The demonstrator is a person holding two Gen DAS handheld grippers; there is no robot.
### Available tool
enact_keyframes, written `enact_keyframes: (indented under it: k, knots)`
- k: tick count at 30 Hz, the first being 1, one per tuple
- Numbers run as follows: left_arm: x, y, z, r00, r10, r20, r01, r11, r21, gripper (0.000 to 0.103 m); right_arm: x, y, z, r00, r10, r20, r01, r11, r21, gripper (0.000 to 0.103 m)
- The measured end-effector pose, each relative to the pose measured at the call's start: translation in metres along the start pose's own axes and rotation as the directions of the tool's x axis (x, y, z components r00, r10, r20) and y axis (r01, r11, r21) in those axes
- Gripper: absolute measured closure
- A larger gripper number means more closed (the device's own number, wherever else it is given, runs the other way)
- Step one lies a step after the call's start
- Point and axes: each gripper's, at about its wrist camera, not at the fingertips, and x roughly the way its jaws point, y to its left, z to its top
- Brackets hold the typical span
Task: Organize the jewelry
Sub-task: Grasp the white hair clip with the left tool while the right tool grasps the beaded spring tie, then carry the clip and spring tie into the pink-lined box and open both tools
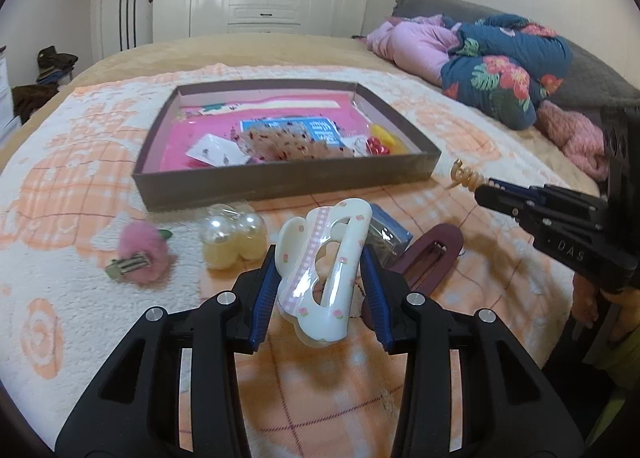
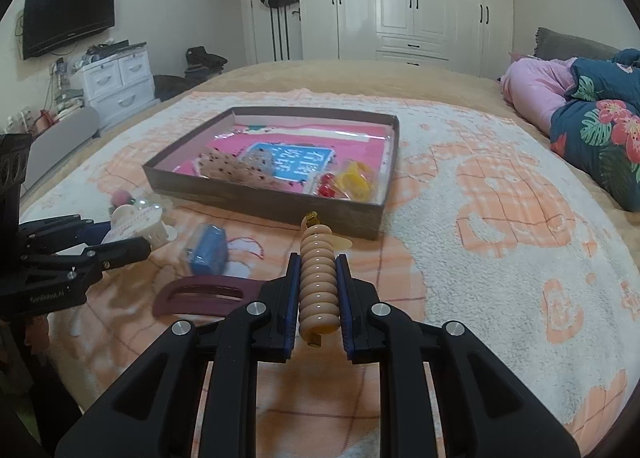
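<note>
Left gripper (image 1: pixel 320 278) jaws clamped on white claw clip (image 1: pixel 324 270); right gripper (image 2: pixel 318 286) jaws clamped on beige spiral clip (image 2: pixel 319 282). Both held near the brown tray's (image 2: pixel 256 206) front wall. Maroon clip (image 2: pixel 200 294), blue packet (image 2: pixel 208 250) lie between grippers on peach blanket (image 2: pixel 500 238).

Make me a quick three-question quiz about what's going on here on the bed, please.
1. True or false: the left hand-held gripper grips a white claw clip.
2. What does the right hand-held gripper hold? A) pearl clip B) beige spiral clip C) blue packet
3. Fill in: the maroon clip lies on the ____, outside the box.

Key: 1 true. 2 B, the spiral clip. 3 blanket.
</note>
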Motion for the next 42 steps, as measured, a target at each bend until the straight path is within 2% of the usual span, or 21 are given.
enact_keyframes:
  k: [10,21,35,42]
  knots:
    - [-0.025,0.023,0.011,0.997,0.043,0.065,-0.039,0.998,-0.056,0.071,-0.001,0.028,0.016,0.998,0.052,0.021,-0.051,0.997,-0.06,0.086]
    - [-0.032,0.05,0.021,0.991,0.091,0.102,-0.08,0.991,-0.109,0.071,0.011,0.052,0.034,0.996,0.087,0.032,-0.083,0.991,-0.106,0.086]
    - [-0.025,0.074,0.047,0.985,0.114,0.131,-0.094,0.984,-0.15,0.071,0.033,0.059,0.065,0.994,0.089,0.058,-0.082,0.99,-0.112,0.086]
    - [-0.009,0.075,0.067,0.985,0.105,0.136,-0.085,0.985,-0.149,0.071,0.044,0.054,0.077,0.996,0.069,0.064,-0.062,0.993,-0.102,0.086]
